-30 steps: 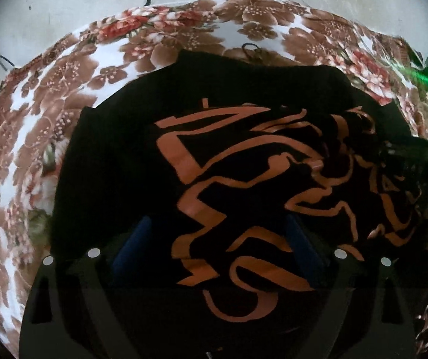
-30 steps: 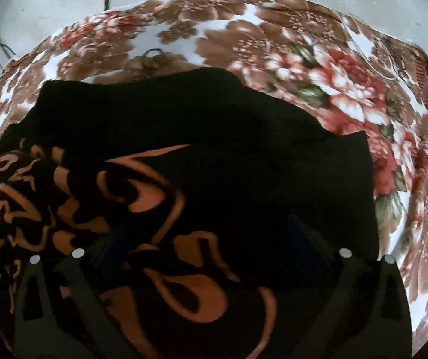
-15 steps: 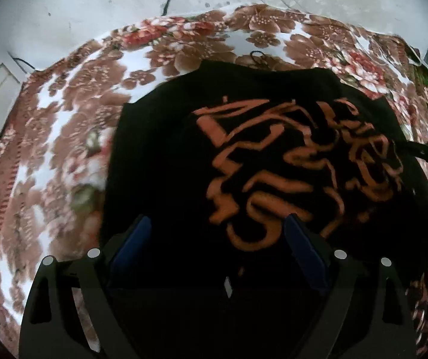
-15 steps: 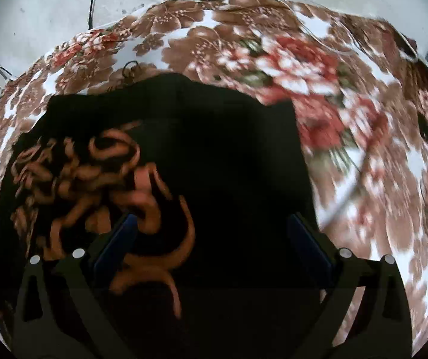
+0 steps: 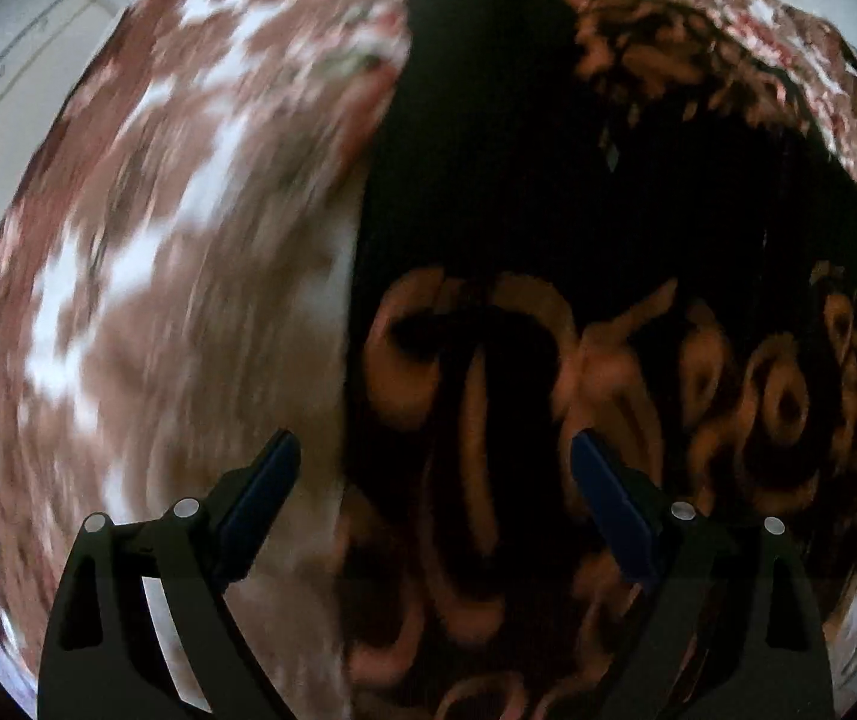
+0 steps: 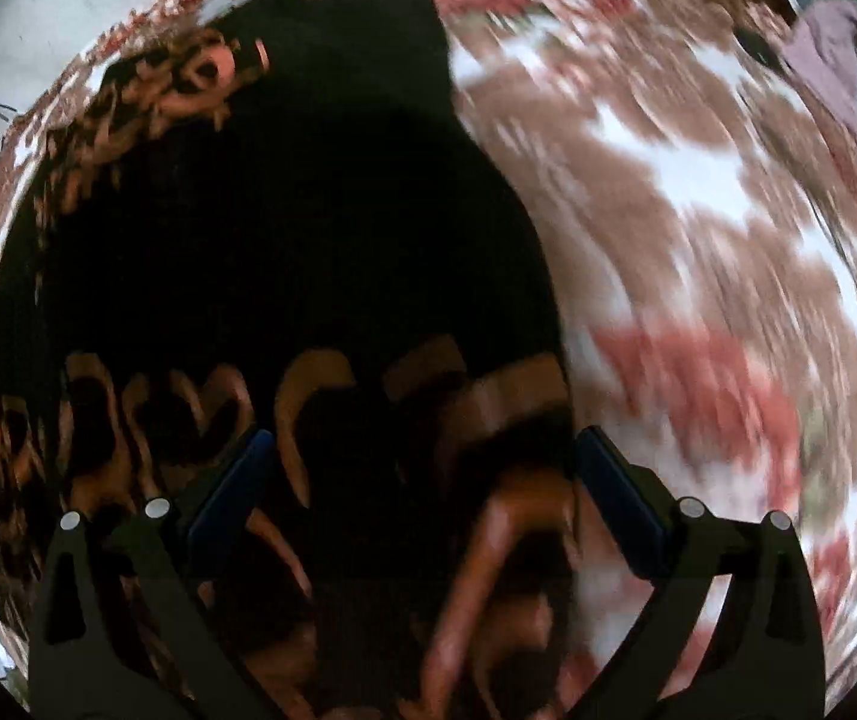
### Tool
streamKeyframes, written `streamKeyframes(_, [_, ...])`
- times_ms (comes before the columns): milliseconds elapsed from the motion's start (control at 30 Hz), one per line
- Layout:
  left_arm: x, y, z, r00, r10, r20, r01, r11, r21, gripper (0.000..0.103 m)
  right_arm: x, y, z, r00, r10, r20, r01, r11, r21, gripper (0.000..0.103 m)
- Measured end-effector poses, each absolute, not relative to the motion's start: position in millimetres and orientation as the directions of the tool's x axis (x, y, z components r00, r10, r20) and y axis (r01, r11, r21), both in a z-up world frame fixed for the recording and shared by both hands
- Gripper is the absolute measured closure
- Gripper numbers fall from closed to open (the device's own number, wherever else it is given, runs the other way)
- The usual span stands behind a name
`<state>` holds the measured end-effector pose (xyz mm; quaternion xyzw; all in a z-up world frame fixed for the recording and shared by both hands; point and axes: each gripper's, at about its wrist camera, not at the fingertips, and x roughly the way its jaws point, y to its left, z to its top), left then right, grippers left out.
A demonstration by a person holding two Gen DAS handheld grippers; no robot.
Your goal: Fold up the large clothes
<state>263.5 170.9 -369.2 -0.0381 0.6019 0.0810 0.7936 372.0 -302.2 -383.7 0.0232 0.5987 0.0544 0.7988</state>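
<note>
Black orange-printed garment [image 5: 578, 228] lies on the brown-and-white floral cloth [image 5: 176, 228]. Left gripper [image 5: 434, 468] and right gripper [image 6: 422, 468] both gape wide, holding nothing. Only the right view shows a mauve cloth [image 6: 830, 54] beyond.

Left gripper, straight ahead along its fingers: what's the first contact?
Most likely the black shirt with the orange print, near its left edge, lying on the flowered bedsheet. The left gripper is open. The view is blurred, so depth is uncertain.
</note>
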Motion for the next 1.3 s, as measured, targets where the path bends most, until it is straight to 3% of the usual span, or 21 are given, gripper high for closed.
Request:
streamKeyframes(133, [212,193,-389,0.147,0.005,-0.989,-0.298,0.954,-0.040,0.013,321,-322,-393,0.194,0.116,-0.974,-0.016,0.993,0.115,0.005])
streamKeyframes(267, [176,195,-397,0.109,-0.035,-0.993,-0.322,0.944,-0.069,0.013,278,-332,-395,0.133,0.114,-0.985,-0.011,0.993,0.113,0.005])
streamKeyframes(633, [121,211,-411,0.154,-0.233,-0.960,-0.404,0.872,-0.276,0.015,215,-332,-404,0.003,0.171,-0.985,0.084,0.982,0.171,0.007])
streamKeyframes(733, [118,216,-409,0.173,-0.298,-0.939,-0.397,0.851,-0.344,0.016,213,-317,-398,0.014,0.190,-0.982,0.021,0.981,0.191,0.016])
streamKeyframes(767, [118,218,-407,0.186,-0.329,-0.926,-0.388,0.841,-0.377,0.021,214,-312,-395,0.010,0.202,-0.979,0.007,0.979,0.202,0.017])
streamKeyframes(900, [117,209,-391,0.258,-0.424,-0.868,-0.356,0.793,-0.494,0.023,216,-310,-400,-0.012,0.220,-0.975,0.038,0.975,0.219,0.018])
streamKeyframes(967, [117,208,-394,0.250,-0.420,-0.872,-0.360,0.796,-0.486,0.024,219,-321,-398,-0.017,0.240,-0.971,0.082,0.968,0.238,0.027])
streamKeyframes(1067, [111,218,-400,0.272,-0.437,-0.857,-0.402,0.758,-0.514,0.034,218,-325,-389,-0.021,0.261,-0.965,0.087,0.962,0.259,0.031])
streamKeyframes(1167, [108,221,-400,0.327,-0.483,-0.812,-0.405,0.705,-0.582,0.036,214,-328,-385,-0.028,0.266,-0.964,0.072,0.962,0.263,0.032])
streamKeyframes(1300, [102,214,-398,0.324,-0.490,-0.809,-0.392,0.709,-0.586,0.040,216,-336,-377,-0.019,0.260,-0.965,0.091,0.962,0.257,0.035])
